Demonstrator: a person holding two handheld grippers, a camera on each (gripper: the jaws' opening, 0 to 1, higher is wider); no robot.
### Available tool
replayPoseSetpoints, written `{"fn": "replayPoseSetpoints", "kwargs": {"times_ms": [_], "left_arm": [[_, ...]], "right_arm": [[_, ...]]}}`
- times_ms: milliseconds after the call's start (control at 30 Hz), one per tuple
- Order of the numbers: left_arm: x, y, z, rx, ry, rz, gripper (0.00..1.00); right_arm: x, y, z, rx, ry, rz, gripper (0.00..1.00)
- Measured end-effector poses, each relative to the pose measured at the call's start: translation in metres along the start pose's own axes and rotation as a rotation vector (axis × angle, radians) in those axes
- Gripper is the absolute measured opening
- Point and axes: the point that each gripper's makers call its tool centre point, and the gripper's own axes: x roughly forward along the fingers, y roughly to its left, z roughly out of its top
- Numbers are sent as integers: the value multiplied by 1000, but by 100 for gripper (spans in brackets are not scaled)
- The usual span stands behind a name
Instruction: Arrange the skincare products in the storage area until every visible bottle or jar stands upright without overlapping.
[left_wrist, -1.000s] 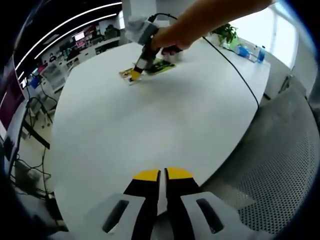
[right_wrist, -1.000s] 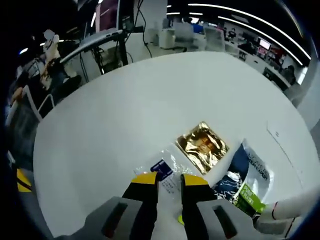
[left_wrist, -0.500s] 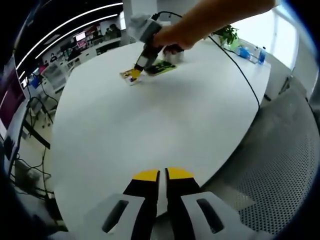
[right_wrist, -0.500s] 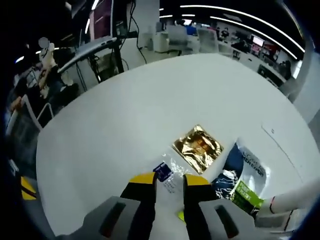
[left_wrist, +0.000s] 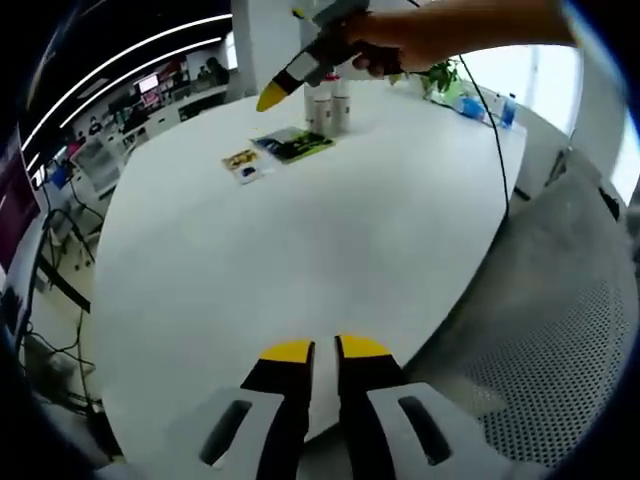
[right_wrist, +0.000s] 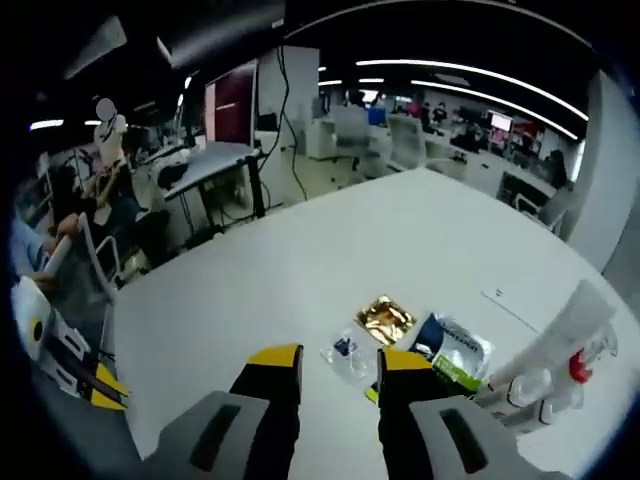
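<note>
Two grippers — right gripper (left_wrist: 272, 94) raised above sachets (left_wrist: 243, 162), jaws apart | left gripper (left_wrist: 314, 351) low, nearly closed.

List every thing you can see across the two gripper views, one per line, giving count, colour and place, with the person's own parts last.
Table: one, white, under everything.
Gold sachet: one, shiny gold, flat on the table ahead of the right tool.
Clear sachet: one, transparent with a blue label, beside the gold one.
Blue-green packet: one, lying flat right of the sachets.
Bottles: about three, pale, upright at the far edge.
Potted plant: one, green, far corner.
Left tool: yellow tips, nearly closed, empty.
Right tool: yellow tips, open, raised above the table.
</note>
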Motion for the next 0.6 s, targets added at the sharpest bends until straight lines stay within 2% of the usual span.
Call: {"fn": "replayPoseSetpoints", "kwargs": {"times_ms": [33, 167, 333, 433, 600], "left_arm": [[0, 0, 0, -4, 2, 0, 5], [0, 2, 0, -14, -1, 10, 6], [2, 2, -4, -25, 22, 3, 9], [0, 4, -3, -55, 16, 7, 14], [-1, 5, -2, -79, 3, 5, 17]], "right_arm": [[-15, 6, -5, 16, -10, 7, 29], [-49, 15, -22, 44, -20, 1, 31], [-83, 23, -45, 114, -50, -9, 33], [-101, 28, -60, 154, -66, -14, 35], [-127, 42, -83, 206, -81, -1, 40]]}}
